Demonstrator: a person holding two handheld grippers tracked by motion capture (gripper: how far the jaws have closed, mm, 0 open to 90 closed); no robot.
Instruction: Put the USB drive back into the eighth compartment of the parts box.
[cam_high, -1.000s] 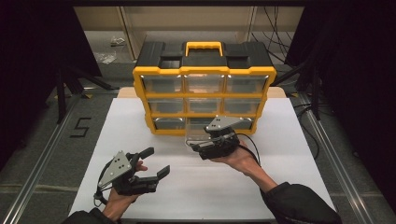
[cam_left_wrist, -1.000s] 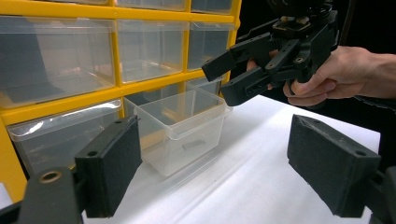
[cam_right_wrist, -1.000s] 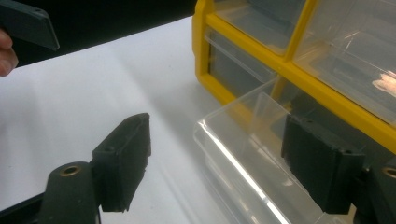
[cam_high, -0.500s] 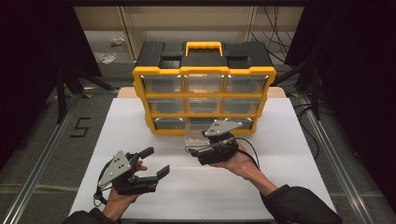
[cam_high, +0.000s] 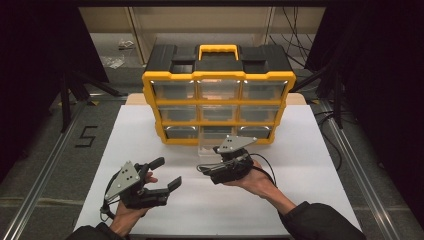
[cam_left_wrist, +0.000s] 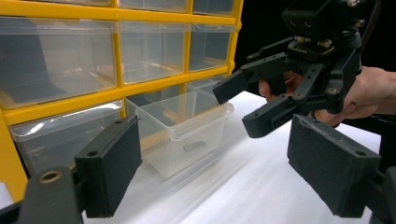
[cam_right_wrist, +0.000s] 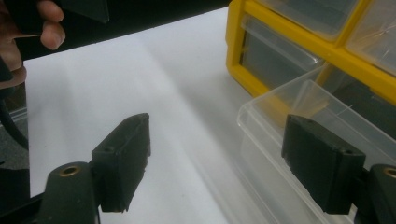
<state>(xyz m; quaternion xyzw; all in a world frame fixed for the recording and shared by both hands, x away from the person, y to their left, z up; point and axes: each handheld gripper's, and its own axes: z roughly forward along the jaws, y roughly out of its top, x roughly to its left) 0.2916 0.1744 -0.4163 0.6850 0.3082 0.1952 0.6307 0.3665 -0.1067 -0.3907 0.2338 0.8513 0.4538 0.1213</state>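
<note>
**Two free grippers in front of a drawer cabinet, one clear drawer pulled out**

Lowest in the high view, two dark sleeves enter from the bottom edge. The left gripper (cam_high: 161, 176) sits in the lower left over the white table (cam_high: 310, 150), jaws spread apart and holding nothing. The right gripper (cam_high: 206, 169) is just right of the frame's centre, pointing left. From above its jaws are hard to read. The left gripper view settles it: there the right gripper (cam_left_wrist: 238, 107) appears in the upper right, jaws parted with empty space between them, its upper tip close to the drawer's rim; whether it touches cannot be told.

Just beyond the right gripper, a clear drawer (cam_high: 207, 148) stands pulled out of the bottom row's middle slot. From above it is a faint outline. The left gripper view shows the clear drawer (cam_left_wrist: 180, 128) plainly at centre, resting on the table, with a small dark piece (cam_left_wrist: 194, 146) on its floor. In the right gripper view the drawer's rim (cam_right_wrist: 280, 112) lies at right, between and behind that gripper's parted jaws.

Farthest back, the yellow cabinet (cam_high: 218, 77) stands upright at the top centre of the high view, three rows of three clear drawers, with a black top and yellow handle (cam_high: 218, 49).
</note>
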